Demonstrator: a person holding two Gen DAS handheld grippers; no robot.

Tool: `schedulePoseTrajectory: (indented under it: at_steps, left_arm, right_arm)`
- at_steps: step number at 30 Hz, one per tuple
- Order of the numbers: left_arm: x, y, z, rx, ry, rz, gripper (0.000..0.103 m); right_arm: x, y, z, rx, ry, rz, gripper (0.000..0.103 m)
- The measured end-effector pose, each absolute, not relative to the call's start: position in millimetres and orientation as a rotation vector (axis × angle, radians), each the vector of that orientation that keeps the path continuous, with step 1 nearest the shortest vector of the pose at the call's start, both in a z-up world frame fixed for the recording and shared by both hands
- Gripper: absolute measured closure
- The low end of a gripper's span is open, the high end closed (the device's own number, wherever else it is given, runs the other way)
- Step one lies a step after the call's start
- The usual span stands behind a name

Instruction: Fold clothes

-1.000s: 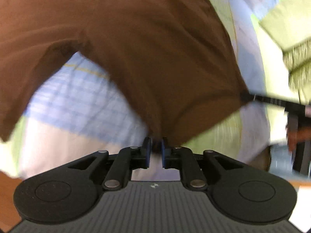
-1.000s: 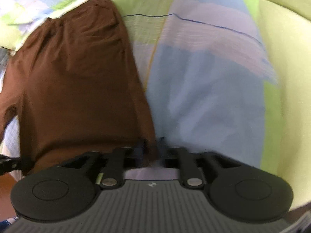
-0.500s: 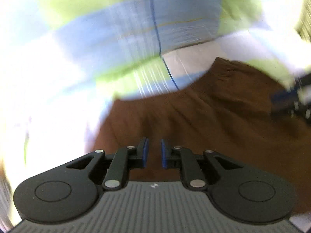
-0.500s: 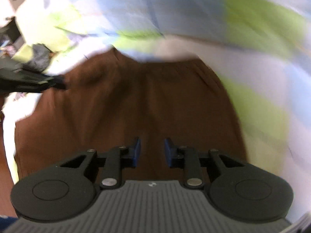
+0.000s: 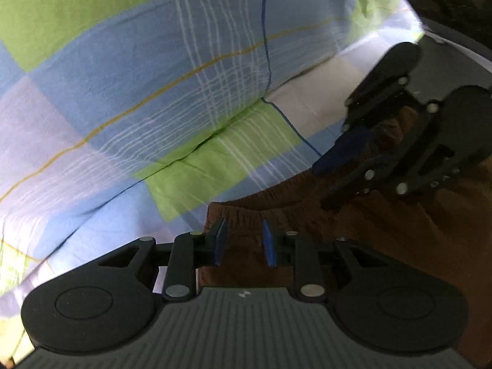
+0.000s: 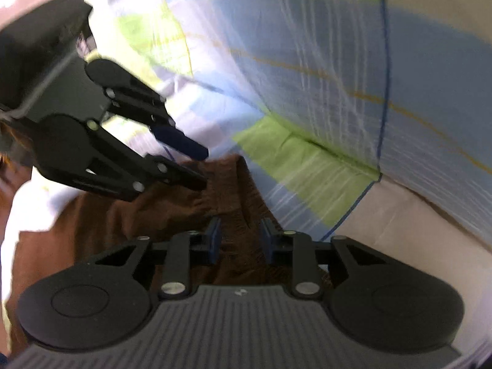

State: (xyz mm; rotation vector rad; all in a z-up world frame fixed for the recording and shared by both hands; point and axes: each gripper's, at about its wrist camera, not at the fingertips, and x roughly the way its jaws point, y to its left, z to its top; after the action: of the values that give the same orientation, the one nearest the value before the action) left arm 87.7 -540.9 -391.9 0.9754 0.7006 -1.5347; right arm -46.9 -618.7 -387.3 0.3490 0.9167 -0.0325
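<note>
A brown garment (image 5: 369,246) with a gathered elastic edge lies on the checked bed sheet (image 5: 153,92). My left gripper (image 5: 243,240) hovers over the left end of that edge. Its jaws are opening, with brown cloth showing between the blue pads, which do not press on it. From the right wrist it appears as the left gripper (image 6: 200,166) at the garment's (image 6: 153,209) far corner. My right gripper (image 6: 240,236) sits over the same edge, jaws closing, with cloth in the gap but not pinched. The left wrist view shows the right gripper (image 5: 335,175) low on the cloth.
The blue, green and lilac sheet (image 6: 307,61) rises in a soft bulge behind the garment, with a crease where it meets the flat part. A cream patch of bedding (image 6: 415,221) lies to the right. A dark object fills the left wrist view's upper right corner.
Both views swung from the garment spread wide to its gathered edge. The left jaws, nearly shut on cloth a second ago, now stand apart. The right jaws are narrower than half a second ago.
</note>
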Motion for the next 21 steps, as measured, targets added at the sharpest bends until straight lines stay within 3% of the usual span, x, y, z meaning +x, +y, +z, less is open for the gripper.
schedulePoseTrajectory:
  at_steps: [7, 14, 15, 20, 21]
  left_arm:
    - [87, -532, -390, 0.944, 0.746, -1.514, 0.072]
    - [85, -526, -385, 0.912, 0.703, -1.468, 0.071]
    - [86, -525, -384, 0.900, 0.695, -1.456, 0.071]
    - [87, -521, -380, 0.868, 0.706, -1.432, 0.068]
    - [86, -520, -379, 0.860, 0.709, -1.434, 0.068]
  right_arm:
    - [-26, -634, -416, 0.381, 1.029, 0.104, 0.075]
    - [-26, -619, -403, 0.200, 0.959, 0.160, 0.093]
    - [-29, -615, -398, 0.159, 0.925, 0.127, 0.103]
    - [-28, -615, -407, 0.141, 0.937, -0.041, 0.103]
    - [-28, -616, -410, 0.170, 0.946, -0.054, 0.098]
